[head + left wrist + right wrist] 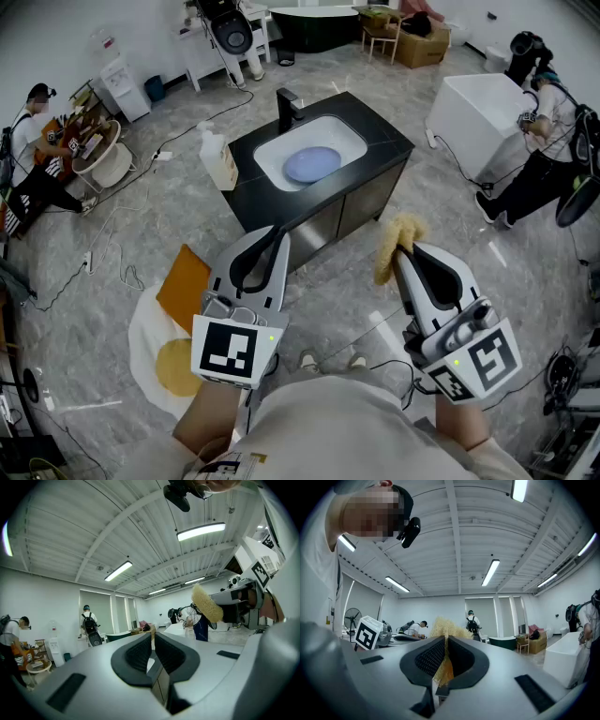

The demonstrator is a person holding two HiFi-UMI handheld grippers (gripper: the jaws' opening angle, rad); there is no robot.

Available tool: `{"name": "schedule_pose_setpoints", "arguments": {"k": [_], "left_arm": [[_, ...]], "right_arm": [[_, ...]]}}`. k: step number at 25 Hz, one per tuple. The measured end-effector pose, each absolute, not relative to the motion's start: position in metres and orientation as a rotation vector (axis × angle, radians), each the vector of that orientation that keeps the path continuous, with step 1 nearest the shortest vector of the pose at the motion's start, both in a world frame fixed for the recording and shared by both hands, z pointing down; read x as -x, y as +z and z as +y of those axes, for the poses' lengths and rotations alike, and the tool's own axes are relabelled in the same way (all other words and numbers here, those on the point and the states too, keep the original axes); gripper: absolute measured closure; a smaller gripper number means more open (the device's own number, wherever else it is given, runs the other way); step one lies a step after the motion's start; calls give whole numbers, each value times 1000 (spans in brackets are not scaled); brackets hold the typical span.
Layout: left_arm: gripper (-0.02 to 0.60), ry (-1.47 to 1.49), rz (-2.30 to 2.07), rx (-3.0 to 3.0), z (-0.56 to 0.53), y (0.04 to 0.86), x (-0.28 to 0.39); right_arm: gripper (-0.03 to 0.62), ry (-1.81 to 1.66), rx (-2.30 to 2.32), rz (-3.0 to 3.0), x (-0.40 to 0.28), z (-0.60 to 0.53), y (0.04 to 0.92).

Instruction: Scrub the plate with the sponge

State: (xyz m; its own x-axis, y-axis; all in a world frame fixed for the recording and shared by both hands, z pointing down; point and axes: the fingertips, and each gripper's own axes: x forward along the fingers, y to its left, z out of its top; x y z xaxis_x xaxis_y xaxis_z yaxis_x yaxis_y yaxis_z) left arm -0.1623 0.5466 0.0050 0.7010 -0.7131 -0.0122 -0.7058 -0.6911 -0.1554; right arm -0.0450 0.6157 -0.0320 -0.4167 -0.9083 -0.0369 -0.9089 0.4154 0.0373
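so, left claw [278, 232] pressed together, right claw [403, 253] pinching one sponge [387, 256], one plate [312, 164] in sink [353, 141]

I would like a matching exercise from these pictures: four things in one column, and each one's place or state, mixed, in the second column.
1. round blue plate
2. yellow fibrous sponge
3. left gripper
4. black faucet

a. jaws together, empty
b. in the white sink basin
c. clamped in the right gripper
d. stands at the basin's edge

Pairs: 1-b; 2-c; 3-a; 4-d
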Motion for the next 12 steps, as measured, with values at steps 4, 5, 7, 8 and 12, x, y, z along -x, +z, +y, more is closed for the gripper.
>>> {"name": "schedule_pose_setpoints", "arguments": {"k": [4,5,7,8,12], "left_arm": [[545,-64,1176,2763,544,6,166],[545,-62,1180,2764,543,5,168],[545,-62,1186,2765,544,4,172],[545,-65,1188,2764,544,4,174],[545,-72,1187,2765,545,8,180]], "right_arm": [[549,77,1705,2644,43,614,-28],[549,77,1714,2647,42,614,-28],[549,70,1723,2651,44,615,-28],[549,66,1723,2652,45,615,-27],[549,66,1725,2659,51,614,-23]]}}
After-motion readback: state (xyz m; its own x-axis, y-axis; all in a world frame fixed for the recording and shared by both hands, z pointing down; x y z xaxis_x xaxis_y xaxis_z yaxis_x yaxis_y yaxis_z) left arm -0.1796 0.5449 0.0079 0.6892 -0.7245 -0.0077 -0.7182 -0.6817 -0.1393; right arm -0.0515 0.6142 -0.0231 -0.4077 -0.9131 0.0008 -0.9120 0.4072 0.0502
